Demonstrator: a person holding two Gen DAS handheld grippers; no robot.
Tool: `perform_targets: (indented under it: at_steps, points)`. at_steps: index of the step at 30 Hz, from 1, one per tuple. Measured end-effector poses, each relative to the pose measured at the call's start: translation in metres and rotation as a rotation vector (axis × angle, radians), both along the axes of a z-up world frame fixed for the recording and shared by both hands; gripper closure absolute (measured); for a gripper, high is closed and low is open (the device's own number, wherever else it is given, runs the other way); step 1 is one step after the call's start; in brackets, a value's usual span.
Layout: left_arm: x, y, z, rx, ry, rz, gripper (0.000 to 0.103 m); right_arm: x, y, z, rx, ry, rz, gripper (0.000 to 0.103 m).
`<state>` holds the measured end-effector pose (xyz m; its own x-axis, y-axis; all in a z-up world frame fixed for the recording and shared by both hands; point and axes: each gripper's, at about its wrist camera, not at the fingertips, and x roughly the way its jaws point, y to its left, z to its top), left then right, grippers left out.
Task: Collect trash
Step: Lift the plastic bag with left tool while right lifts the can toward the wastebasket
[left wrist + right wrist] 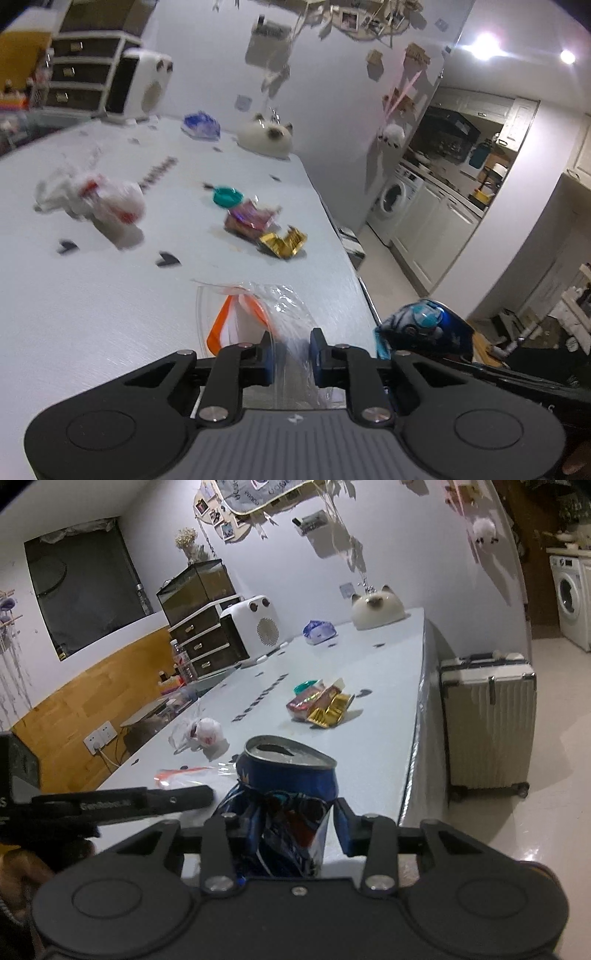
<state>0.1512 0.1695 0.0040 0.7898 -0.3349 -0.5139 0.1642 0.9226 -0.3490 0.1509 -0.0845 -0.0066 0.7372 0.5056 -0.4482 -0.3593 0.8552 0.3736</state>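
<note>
Left wrist view: the left gripper pinches a clear plastic bag at the table's near edge, probably to receive trash. Right gripper clamps a crushed blue can; wrappers lie farther off.

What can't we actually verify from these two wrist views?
- Left wrist: whether the left gripper truly pinches the clear bag; film is see-through and blurred.
- Right wrist: lower half of the crushed blue can, hidden behind the right gripper.
- Left wrist: white crumpled wrapper, motion-blurred.
</note>
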Motion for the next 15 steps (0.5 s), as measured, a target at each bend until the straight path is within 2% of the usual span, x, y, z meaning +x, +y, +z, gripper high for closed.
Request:
perform_targets:
  at_steps: [9,15]
  points:
    - [-0.027,-0.016,0.020,0.077,-0.069,0.028,0.084,-0.015,-0.014,0.006,-0.003,-0.031,-0.032,0.064]
    - [-0.028,-0.033,0.015,0.128,-0.063,0.009,0.084,-0.026,-0.011,-0.001,0.033,-0.006,0.054,0.064]
